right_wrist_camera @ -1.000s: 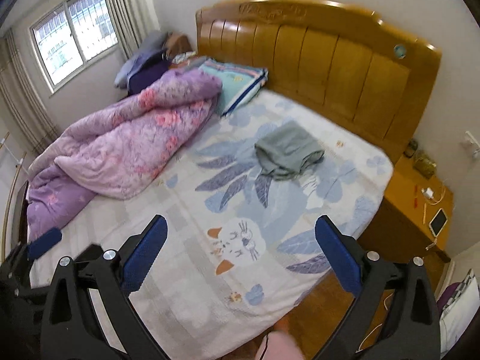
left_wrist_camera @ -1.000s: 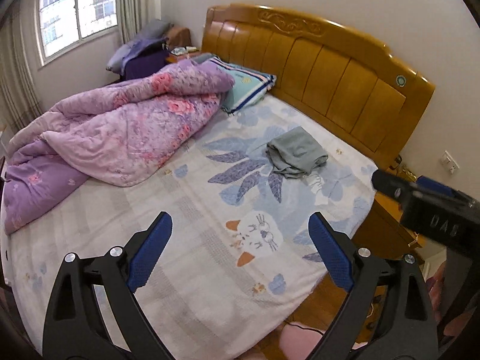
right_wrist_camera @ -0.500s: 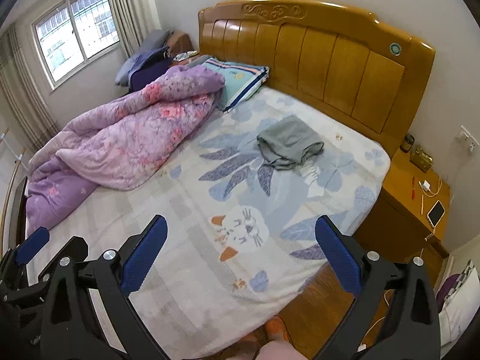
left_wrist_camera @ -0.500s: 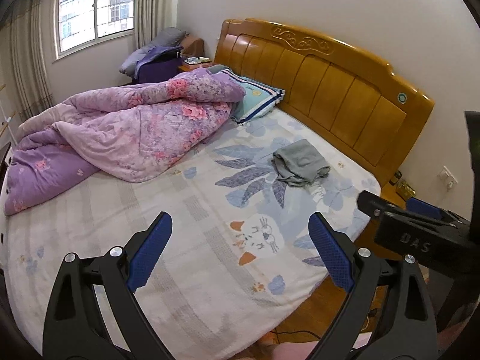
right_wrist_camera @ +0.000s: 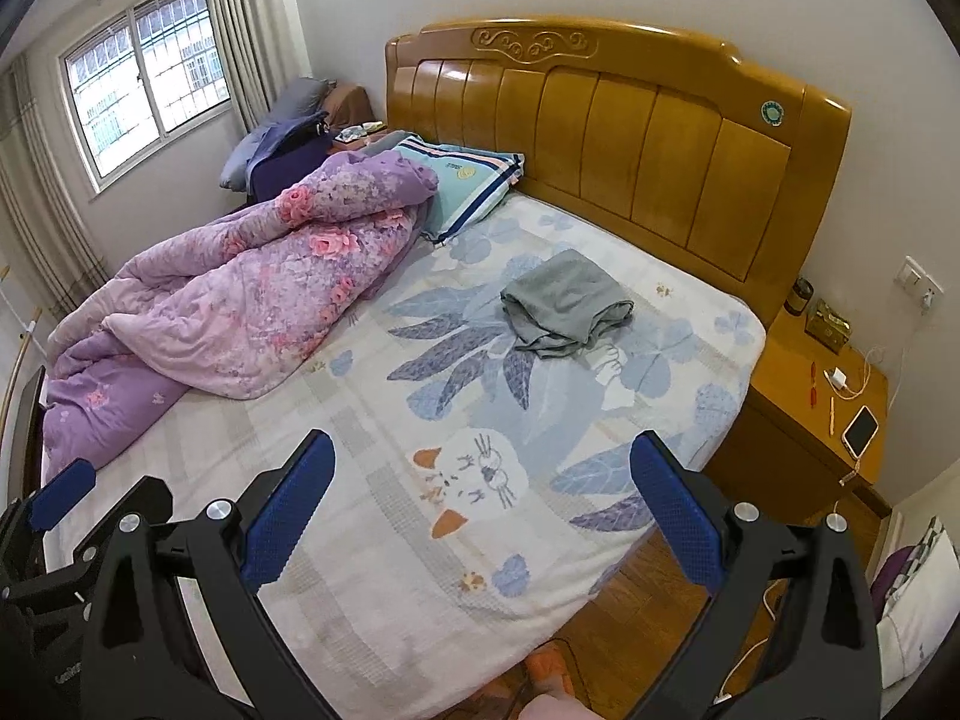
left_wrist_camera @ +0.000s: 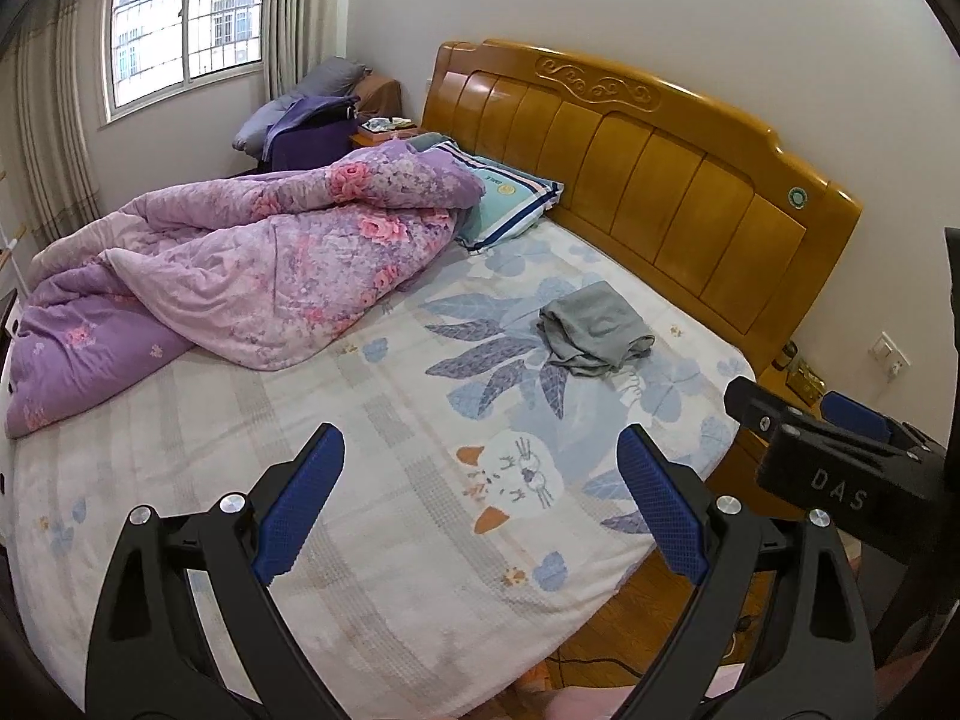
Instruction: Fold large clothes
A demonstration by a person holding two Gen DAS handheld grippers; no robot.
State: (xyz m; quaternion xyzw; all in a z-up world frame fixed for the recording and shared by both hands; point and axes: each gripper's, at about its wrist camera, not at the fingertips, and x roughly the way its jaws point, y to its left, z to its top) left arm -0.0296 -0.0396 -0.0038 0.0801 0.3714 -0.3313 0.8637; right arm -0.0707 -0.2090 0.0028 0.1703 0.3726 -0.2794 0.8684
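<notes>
A grey garment point(left_wrist_camera: 591, 330) lies folded in a small bundle on the bed sheet point(left_wrist_camera: 384, 450), close to the wooden headboard point(left_wrist_camera: 660, 174). It also shows in the right wrist view point(right_wrist_camera: 564, 303). My left gripper point(left_wrist_camera: 480, 498) is open and empty, held above the foot of the bed, far from the garment. My right gripper point(right_wrist_camera: 480, 498) is open and empty too, at about the same distance. The right gripper shows at the right edge of the left wrist view point(left_wrist_camera: 840, 456). The left gripper shows at the lower left of the right wrist view point(right_wrist_camera: 72, 516).
A crumpled purple floral quilt point(left_wrist_camera: 240, 282) covers the bed's left half, with a striped pillow point(left_wrist_camera: 510, 204) behind it. A wooden nightstand point(right_wrist_camera: 822, 408) with a phone and cables stands right of the bed. A window point(left_wrist_camera: 186, 18) and piled bedding sit at the far wall.
Both grippers have drawn back and up from the bed, so more of the room shows. Both stay open. The garment has not moved.
</notes>
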